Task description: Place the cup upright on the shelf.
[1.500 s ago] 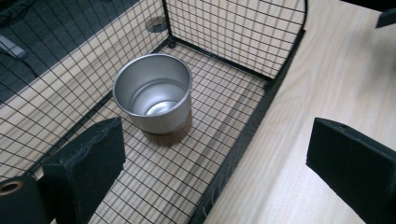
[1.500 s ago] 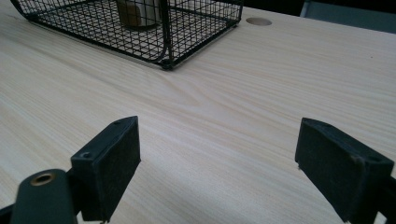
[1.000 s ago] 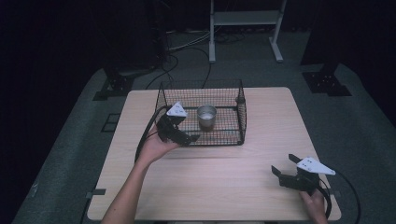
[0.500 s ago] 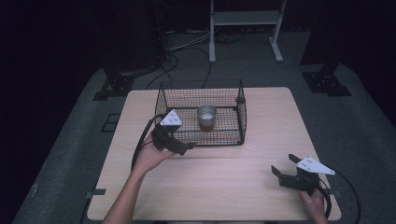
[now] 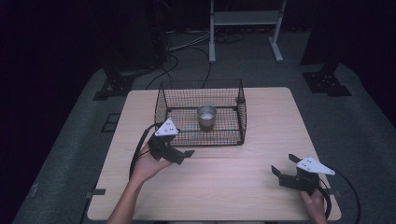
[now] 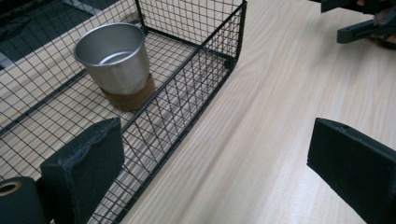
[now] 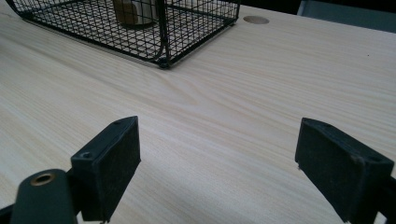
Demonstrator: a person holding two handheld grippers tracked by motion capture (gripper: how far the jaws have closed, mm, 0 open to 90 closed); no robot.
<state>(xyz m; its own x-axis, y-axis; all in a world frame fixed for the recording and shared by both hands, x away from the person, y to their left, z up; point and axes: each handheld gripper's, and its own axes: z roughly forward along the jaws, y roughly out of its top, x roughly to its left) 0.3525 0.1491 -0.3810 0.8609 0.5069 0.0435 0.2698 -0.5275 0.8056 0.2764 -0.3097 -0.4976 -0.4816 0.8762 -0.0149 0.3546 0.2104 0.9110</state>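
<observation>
The counter carries one wire basket set toward its far side, and in that basket the metal cup stands upright on the mesh floor, roughly centred, its brown base band visible through the near wall in the left gripper view. Your left gripper hovers just outside the basket's near wall at its left end, jaws spread wide and empty, one pad in front of the mesh and the other over bare wood. Your right gripper sits low near the near right corner of the counter, well apart from the basket, jaws likewise released with nothing between them. Judged step: the cup sits in the basket with both grippers free, so this reads as either the close of a placement or the approach to a pick. If you pick, lift the left gripper over the wall, come down on the cup from above, and close across its rim without snagging the wire.
</observation>
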